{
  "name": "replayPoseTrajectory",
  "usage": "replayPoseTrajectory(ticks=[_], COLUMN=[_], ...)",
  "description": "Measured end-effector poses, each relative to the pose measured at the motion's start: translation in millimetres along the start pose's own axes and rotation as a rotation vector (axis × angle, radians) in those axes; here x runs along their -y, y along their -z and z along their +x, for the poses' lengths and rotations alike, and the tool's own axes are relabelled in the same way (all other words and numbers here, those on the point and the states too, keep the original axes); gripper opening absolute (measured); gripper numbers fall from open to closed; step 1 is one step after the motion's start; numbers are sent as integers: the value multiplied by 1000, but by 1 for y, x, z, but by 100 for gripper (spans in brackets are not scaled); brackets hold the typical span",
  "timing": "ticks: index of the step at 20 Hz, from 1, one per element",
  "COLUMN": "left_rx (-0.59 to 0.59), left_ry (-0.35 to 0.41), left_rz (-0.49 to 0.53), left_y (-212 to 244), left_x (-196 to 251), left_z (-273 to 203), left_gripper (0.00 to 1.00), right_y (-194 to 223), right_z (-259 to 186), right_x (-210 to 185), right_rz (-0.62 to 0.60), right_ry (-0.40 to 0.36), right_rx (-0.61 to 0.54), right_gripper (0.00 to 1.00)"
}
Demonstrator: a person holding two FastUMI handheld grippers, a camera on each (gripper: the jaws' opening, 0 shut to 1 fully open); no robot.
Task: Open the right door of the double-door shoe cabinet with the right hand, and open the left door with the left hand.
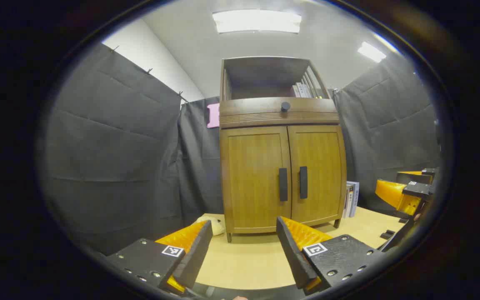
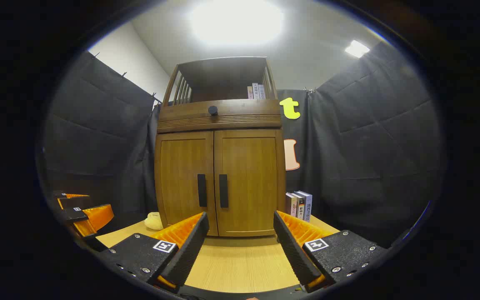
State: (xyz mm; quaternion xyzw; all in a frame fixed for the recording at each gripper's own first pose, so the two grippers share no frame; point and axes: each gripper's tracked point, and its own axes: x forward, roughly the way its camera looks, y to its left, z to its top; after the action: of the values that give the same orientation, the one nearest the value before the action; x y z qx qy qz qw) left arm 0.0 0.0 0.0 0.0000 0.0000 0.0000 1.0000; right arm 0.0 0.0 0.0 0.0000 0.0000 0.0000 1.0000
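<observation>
A wooden shoe cabinet (image 1: 281, 166) (image 2: 221, 166) stands on the table with both doors closed. Its left door (image 1: 254, 179) (image 2: 186, 179) and right door (image 1: 317, 175) (image 2: 250, 179) each carry a black vertical handle: left handle (image 1: 283, 184) (image 2: 201, 190), right handle (image 1: 303, 182) (image 2: 223, 191). My left gripper (image 1: 244, 250) is open, well short of the cabinet and roughly in line with the left door. My right gripper (image 2: 238, 246) is open too, in front of the right door and apart from it. Each gripper shows at the edge of the other's view: right gripper (image 1: 406, 193), left gripper (image 2: 83, 210).
The light wooden table (image 1: 244, 262) (image 2: 240, 262) stretches between the grippers and the cabinet. Several books (image 1: 351, 199) (image 2: 299, 205) stand at the cabinet's right side, a pale soft object (image 1: 215, 225) (image 2: 153, 221) lies at its left. A knobbed drawer (image 1: 285, 106) and an open shelf top the doors.
</observation>
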Motion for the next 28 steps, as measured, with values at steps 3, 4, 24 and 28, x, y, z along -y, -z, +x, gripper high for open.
replayPoseTrajectory(ticks=[3,4,24,28], left_rx=[1,2,6,1], left_ry=[6,9,15,-23], left_rz=[2,4,26,32], left_y=[-3,-3,-9,-6], left_x=[-2,-4,6,1], left_z=[-4,-5,21,34], left_gripper=[94,94,88,88], right_y=[1,2,-11,-14], right_z=[-2,-3,61,102], right_x=[0,0,12,8], right_rz=[1,1,23,32], right_ry=[10,15,21,-13], right_rx=[-5,-6,14,12], right_gripper=[96,96,96,96])
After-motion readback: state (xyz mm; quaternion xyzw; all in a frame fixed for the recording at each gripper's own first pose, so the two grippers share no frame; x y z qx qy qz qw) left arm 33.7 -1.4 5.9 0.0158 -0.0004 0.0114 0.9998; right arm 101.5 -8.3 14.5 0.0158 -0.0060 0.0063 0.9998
